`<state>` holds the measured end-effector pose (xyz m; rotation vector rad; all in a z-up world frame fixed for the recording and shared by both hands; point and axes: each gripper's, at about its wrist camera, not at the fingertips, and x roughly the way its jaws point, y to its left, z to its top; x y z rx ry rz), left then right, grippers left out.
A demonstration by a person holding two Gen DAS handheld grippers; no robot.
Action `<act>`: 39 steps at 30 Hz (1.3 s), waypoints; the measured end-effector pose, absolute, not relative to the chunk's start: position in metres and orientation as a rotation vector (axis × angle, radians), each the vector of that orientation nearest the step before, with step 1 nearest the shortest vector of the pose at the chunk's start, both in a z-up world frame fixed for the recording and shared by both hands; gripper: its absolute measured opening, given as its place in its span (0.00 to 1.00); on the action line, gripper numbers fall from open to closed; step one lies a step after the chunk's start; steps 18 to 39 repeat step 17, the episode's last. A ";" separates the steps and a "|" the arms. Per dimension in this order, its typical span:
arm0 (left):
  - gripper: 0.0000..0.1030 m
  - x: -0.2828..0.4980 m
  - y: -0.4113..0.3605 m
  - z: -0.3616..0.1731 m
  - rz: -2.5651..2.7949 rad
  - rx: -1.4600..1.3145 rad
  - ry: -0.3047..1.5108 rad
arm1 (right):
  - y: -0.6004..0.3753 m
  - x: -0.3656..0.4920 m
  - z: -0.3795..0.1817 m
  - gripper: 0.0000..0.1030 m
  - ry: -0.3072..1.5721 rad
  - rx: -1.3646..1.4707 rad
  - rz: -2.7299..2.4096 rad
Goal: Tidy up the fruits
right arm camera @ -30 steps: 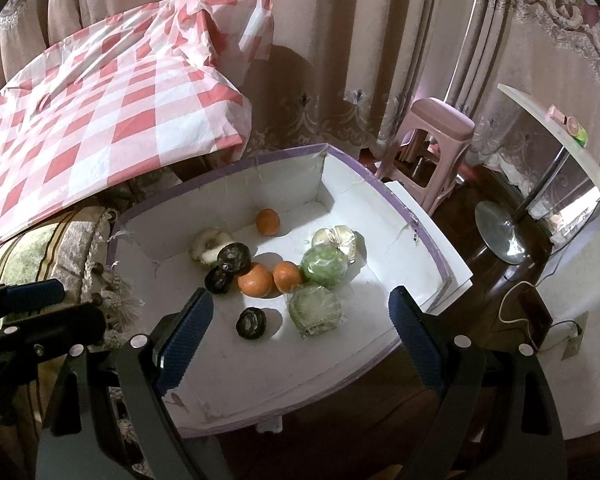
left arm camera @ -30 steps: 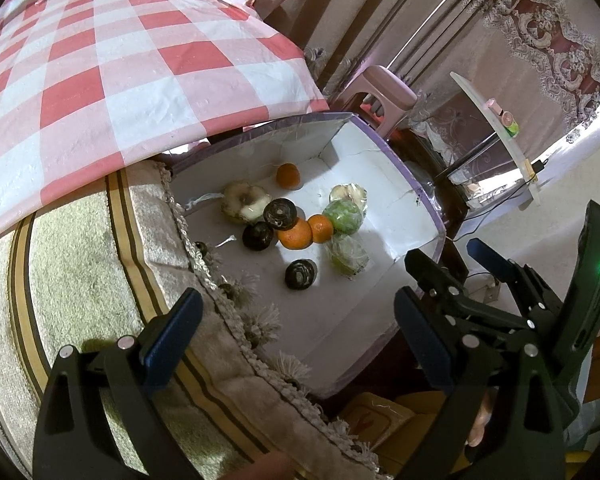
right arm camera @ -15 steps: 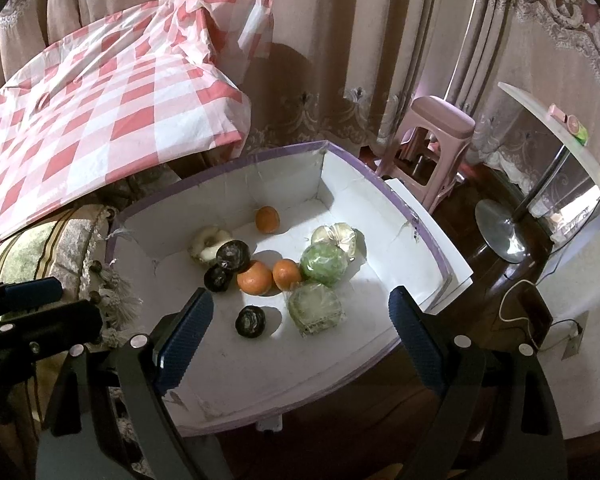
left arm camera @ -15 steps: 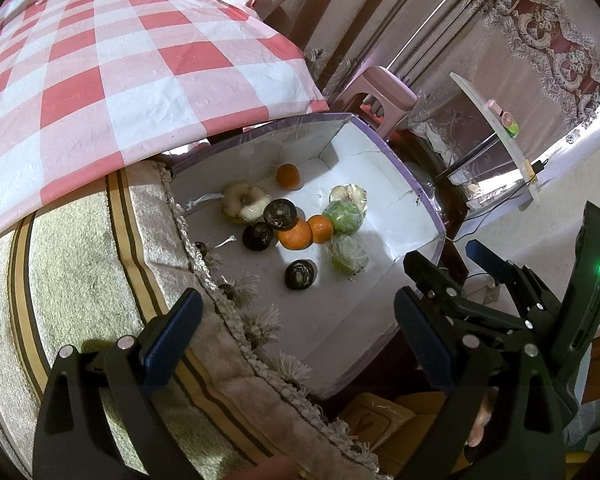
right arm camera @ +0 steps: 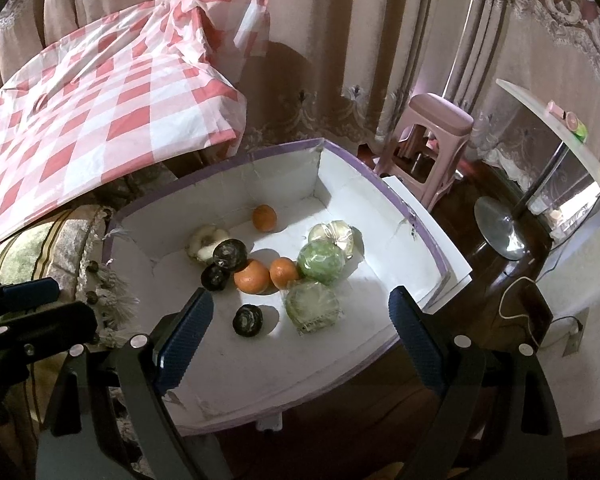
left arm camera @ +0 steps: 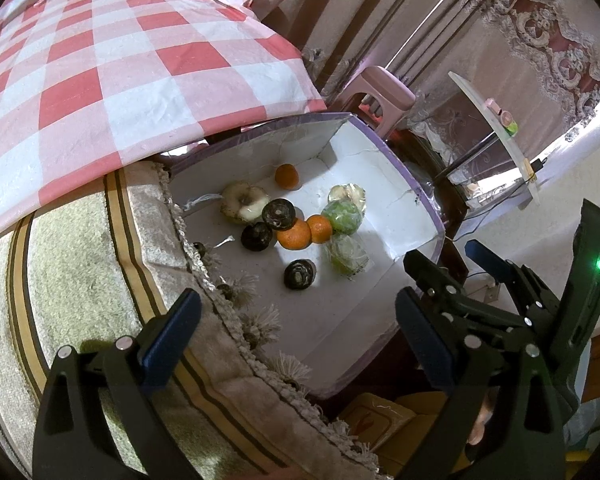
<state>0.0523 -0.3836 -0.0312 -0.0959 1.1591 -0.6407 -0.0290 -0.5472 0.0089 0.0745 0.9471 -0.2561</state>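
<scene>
Little has changed since a second ago: the fruits lie where they lay, and the right wrist view has only crept slightly nearer the white box (right arm camera: 380, 216). The right gripper (right arm camera: 300, 332) hovers above the box's near end, its fingers (right arm camera: 184, 332) spread wide, holding and touching nothing. The left gripper (left arm camera: 296, 336) hangs over the fringed cushion (left arm camera: 80, 248) beside the box, fingers (left arm camera: 172, 332) equally wide and empty. Inside the box three oranges (right arm camera: 252, 276), three dark fruits (right arm camera: 248, 320), wrapped green fruits (right arm camera: 320, 262) and a pale fruit (right arm camera: 206, 240) cluster together.
</scene>
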 end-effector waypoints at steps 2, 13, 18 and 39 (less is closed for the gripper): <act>0.95 0.052 -0.385 -0.032 -0.642 -0.085 1.155 | -0.548 -0.032 0.007 0.84 0.949 0.079 -0.260; 0.98 0.039 -0.333 0.041 -0.716 -0.088 0.990 | -0.508 -0.027 0.064 0.84 0.861 0.088 -0.147; 0.98 0.034 -0.242 0.060 -0.485 -0.094 0.899 | -0.430 -0.013 0.081 0.84 0.868 0.068 0.058; 0.98 0.034 -0.242 0.060 -0.485 -0.094 0.899 | -0.430 -0.013 0.081 0.84 0.868 0.068 0.058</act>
